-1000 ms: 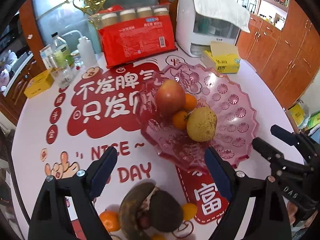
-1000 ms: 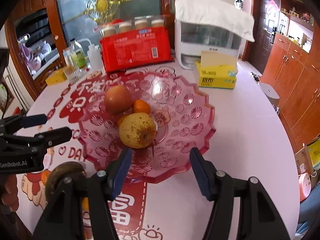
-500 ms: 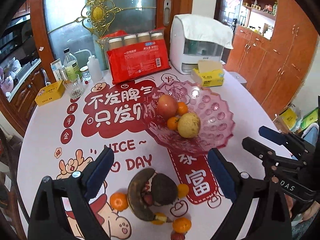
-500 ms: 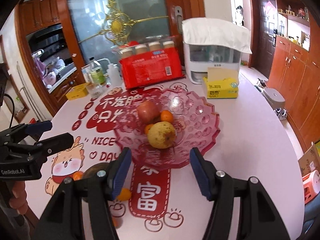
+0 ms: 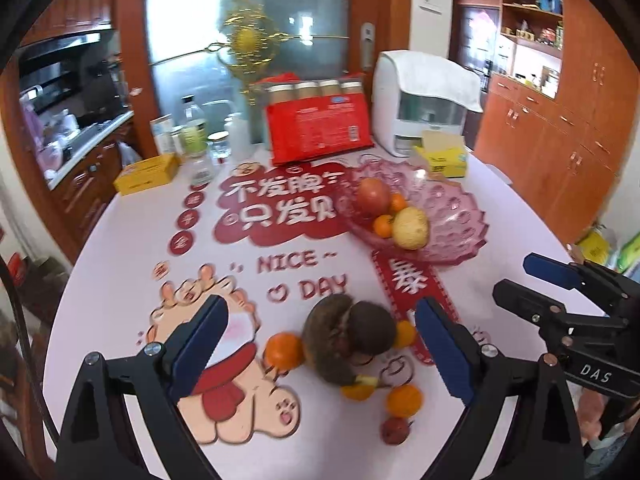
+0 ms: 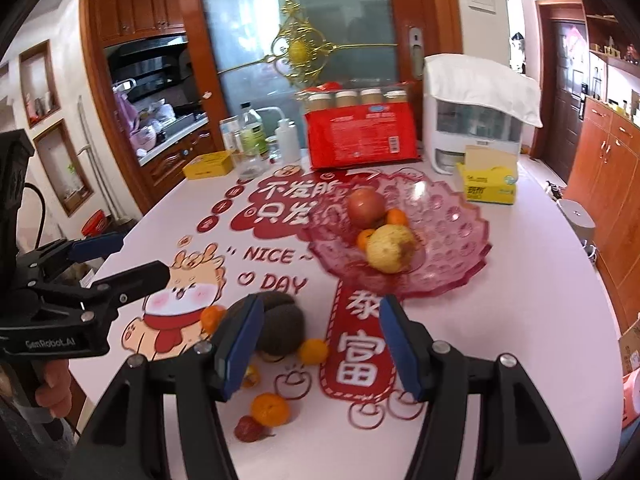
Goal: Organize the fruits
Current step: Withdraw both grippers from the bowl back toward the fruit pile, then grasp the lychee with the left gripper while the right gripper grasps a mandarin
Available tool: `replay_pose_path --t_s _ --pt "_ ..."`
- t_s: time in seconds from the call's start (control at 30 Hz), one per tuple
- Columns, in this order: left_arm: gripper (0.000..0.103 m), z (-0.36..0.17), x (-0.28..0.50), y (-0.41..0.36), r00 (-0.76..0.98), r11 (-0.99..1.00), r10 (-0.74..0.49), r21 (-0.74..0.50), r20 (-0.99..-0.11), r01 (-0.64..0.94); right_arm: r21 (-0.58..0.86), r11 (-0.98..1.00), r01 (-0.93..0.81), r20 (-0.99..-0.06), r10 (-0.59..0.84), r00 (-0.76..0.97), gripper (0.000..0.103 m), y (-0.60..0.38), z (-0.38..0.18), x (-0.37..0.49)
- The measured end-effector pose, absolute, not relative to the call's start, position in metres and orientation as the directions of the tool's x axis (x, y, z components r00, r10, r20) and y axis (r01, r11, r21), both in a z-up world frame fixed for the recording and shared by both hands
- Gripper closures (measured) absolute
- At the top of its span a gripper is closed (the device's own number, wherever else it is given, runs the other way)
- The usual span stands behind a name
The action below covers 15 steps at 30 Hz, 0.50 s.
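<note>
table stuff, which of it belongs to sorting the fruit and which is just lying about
For the job:
- pink glass fruit bowl
- apple and pear in it
- loose oranges on the table
- dark brown split fruit

Lying about:
- red package
- yellow tissue box
- white appliance
- bottles

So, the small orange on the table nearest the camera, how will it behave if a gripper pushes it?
The small orange looks round and lies free on the flat table, so it would probably roll. Its skin looks smooth, so the pads may slip.
</note>
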<state>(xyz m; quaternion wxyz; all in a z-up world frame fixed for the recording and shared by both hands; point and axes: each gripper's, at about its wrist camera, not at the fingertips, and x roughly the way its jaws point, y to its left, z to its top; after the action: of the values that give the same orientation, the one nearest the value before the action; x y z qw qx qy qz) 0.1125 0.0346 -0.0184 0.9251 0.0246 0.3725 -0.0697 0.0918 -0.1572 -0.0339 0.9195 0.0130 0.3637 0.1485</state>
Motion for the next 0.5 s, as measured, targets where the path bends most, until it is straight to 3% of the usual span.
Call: replay_pose_path --t_s 0.27,0.5 --pt "0.009 -0.069 0.064 0.039 0.721 0.994 -0.06 0.023 -0.69 0.104 0.102 0.951 -0.29 -0.688 0.278 0.67 0.042 -0.139 -0.073 0.063" --pt "0.009 -0.13 0.049 0.019 0.621 0.988 -0.114 -0.025 -0.776 0.151 0.081 0.966 -0.245 -0.734 0.224 0.641 0.042 -0.142 -0.12 0.053"
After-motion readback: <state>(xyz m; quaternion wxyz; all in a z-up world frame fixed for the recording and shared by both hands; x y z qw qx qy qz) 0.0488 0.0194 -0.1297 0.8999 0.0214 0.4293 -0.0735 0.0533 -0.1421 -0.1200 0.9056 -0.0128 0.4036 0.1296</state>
